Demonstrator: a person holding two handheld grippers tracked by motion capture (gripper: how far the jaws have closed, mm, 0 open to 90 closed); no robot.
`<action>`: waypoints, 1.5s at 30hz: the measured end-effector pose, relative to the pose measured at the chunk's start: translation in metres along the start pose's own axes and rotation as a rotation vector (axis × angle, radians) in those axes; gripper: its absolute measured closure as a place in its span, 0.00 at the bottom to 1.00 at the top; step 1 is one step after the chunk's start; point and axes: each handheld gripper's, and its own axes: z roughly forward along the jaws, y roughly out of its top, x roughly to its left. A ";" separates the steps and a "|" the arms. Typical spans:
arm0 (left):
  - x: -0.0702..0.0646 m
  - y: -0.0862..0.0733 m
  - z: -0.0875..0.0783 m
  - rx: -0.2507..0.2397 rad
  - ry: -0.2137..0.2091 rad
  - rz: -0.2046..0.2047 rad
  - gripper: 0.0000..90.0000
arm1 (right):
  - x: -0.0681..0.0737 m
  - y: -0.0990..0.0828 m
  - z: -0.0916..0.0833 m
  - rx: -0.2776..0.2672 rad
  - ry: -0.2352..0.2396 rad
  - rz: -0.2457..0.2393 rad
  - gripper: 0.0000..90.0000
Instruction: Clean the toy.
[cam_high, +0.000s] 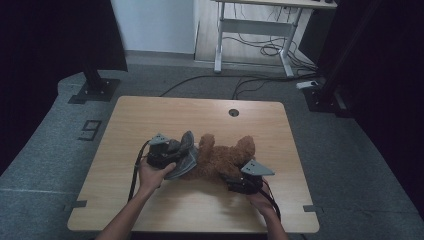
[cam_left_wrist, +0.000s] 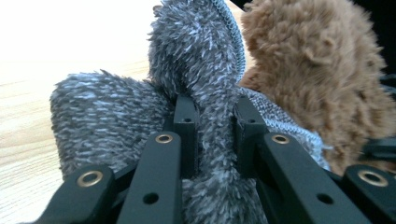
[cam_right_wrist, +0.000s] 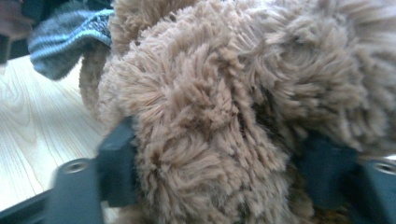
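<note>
A brown teddy bear (cam_high: 222, 155) lies in the middle of the wooden table (cam_high: 150, 115). A grey fuzzy knitted garment (cam_high: 186, 156) lies against the bear's left side. My left gripper (cam_high: 167, 150) is shut on a fold of that garment (cam_left_wrist: 196, 51), which is bunched between the jaws of this gripper (cam_left_wrist: 215, 112), and the bear (cam_left_wrist: 317, 65) sits just behind it. My right gripper (cam_high: 240, 177) is at the bear's near right side. Its jaws flank a thick lump of the bear's fur (cam_right_wrist: 224, 93) and press into it at the gripper (cam_right_wrist: 222, 154).
A round cable hole (cam_high: 233, 112) sits near the table's far edge. Behind the table, on the floor, are a white desk frame (cam_high: 252, 30), loose cables (cam_high: 260, 80) and a black stand base (cam_high: 95, 90). Bare tabletop (cam_right_wrist: 37, 126) lies beside the bear.
</note>
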 end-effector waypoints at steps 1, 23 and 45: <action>-0.003 0.005 -0.002 0.003 0.000 0.004 0.83 | -0.001 -0.001 -0.001 -0.001 0.001 -0.002 0.38; -0.124 0.060 0.102 0.106 -0.070 0.198 0.83 | 0.007 -0.009 -0.003 0.008 -0.048 -0.114 0.56; -0.034 0.019 -0.009 -0.015 0.047 0.121 0.83 | 0.007 -0.013 0.000 0.030 -0.059 -0.080 0.57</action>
